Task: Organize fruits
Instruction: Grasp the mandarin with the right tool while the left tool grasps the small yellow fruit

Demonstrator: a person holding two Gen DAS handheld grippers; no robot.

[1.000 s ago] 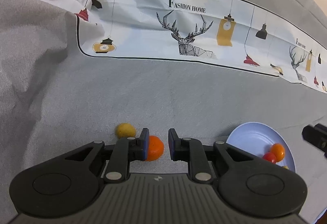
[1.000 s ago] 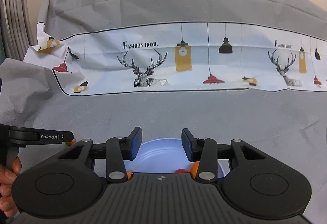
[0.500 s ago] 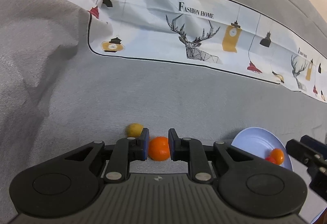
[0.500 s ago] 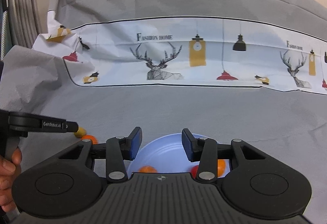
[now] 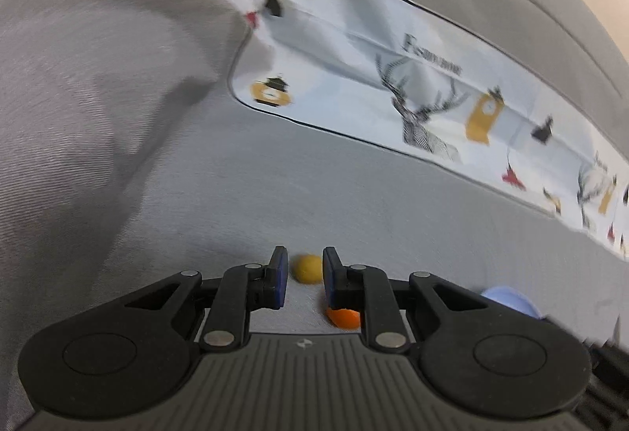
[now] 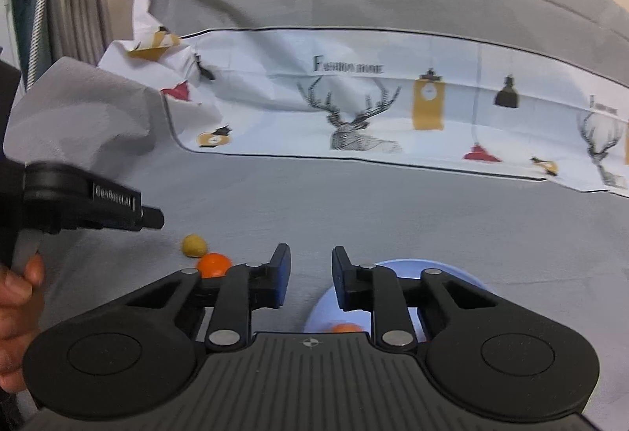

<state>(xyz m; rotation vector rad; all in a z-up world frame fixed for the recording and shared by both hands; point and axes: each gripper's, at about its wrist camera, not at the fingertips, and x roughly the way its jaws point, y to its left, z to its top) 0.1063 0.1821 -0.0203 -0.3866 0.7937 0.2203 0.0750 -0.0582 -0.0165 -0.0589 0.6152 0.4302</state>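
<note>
A small yellow fruit (image 5: 308, 269) (image 6: 194, 245) and an orange fruit (image 5: 344, 317) (image 6: 214, 264) lie side by side on the grey cloth. My left gripper (image 5: 304, 254) hovers over them with its jaws nearly together and nothing gripped. The yellow fruit shows past its tips, and the orange one is half hidden under its right finger. My right gripper (image 6: 311, 252) is closing to a narrow gap with nothing in it, at the left edge of the pale blue plate (image 6: 432, 264) (image 5: 511, 299). An orange fruit (image 6: 342, 327) lies in that plate.
A white printed cloth with deer and lamps (image 6: 393, 104) runs across the back over the grey cover (image 6: 354, 203). The cover bunches up high at the left (image 5: 98, 96). The left gripper's side (image 6: 151, 222) and a hand (image 6: 15, 293) show in the right wrist view.
The left gripper slid left: the orange fruit went from between its fingers to under the right one, and the yellow fruit now shows between the tips. The right jaws narrowed and shifted left of the plate.
</note>
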